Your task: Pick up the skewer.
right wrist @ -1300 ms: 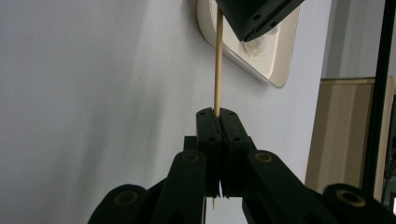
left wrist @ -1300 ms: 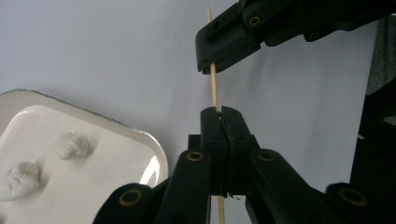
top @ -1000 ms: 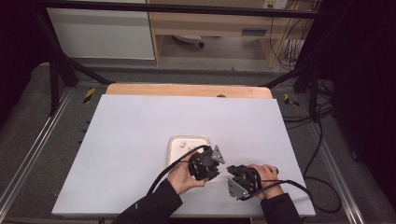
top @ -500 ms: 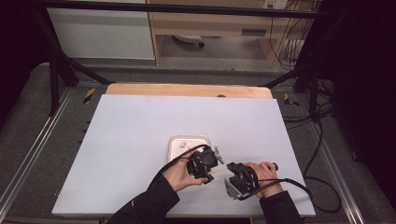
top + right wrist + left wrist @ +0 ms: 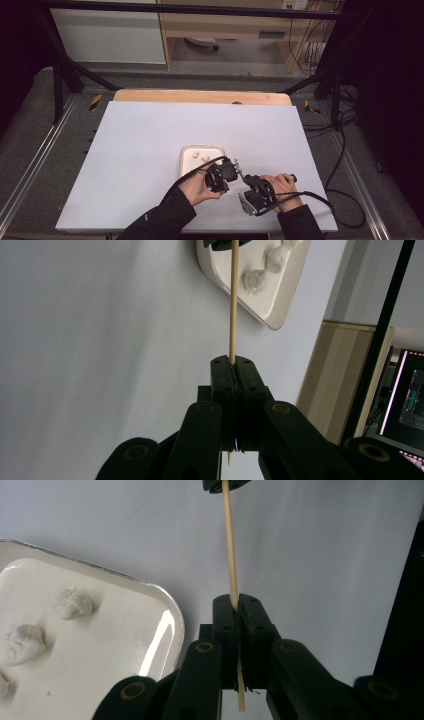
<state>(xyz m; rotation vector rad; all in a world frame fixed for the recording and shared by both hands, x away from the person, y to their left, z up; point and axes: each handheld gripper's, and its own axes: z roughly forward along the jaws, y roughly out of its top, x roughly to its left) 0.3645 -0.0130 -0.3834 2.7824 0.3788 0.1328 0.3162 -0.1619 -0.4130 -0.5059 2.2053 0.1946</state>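
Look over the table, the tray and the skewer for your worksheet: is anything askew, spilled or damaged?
Nothing stands out. The wooden skewer runs straight and unbroken between the left gripper and the right gripper, both shut on it. The white lumps lie inside the tray; nothing has spilled on the table.

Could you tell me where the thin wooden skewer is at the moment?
The wooden skewer is pinched between the left gripper and the right gripper, one at each end, just off the white tray near the table's front edge.

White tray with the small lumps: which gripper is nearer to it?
Left. The left gripper is at the white tray's near right corner, shut on the wooden skewer. The right gripper grips the same skewer farther out over the bare table.
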